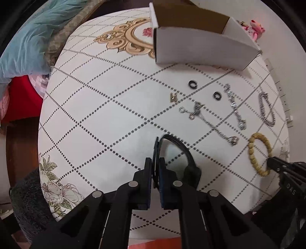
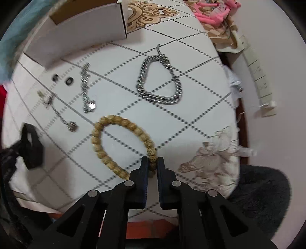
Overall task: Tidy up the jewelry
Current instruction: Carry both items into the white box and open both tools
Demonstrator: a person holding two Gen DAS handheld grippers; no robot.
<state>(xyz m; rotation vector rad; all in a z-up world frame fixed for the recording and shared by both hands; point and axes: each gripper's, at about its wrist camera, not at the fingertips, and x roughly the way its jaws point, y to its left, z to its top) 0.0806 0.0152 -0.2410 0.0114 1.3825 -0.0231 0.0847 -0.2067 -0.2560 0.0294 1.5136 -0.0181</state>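
My left gripper (image 1: 155, 160) is shut on a black cord bracelet (image 1: 179, 147) and holds it over the table; it also shows in the right wrist view (image 2: 30, 147). My right gripper (image 2: 152, 162) is shut on a tan wooden bead bracelet (image 2: 107, 141) that lies on the table; the bracelet also shows in the left wrist view (image 1: 254, 153). A heavy silver chain bracelet (image 2: 158, 80) lies beyond it. A silver link strip (image 2: 86, 86), a thin chain with a charm (image 2: 59, 115) and two dark rings (image 2: 68, 81) lie to the left. An open white cardboard box (image 1: 200, 49) stands at the back.
The round table (image 1: 107, 107) has a white cloth with dotted diamonds. A small gold piece (image 1: 173, 97) lies near the middle. A dark fluffy rug (image 2: 264, 191) is below at the right. A power strip (image 2: 260, 80) and pink toys (image 2: 214, 11) are at the far right.
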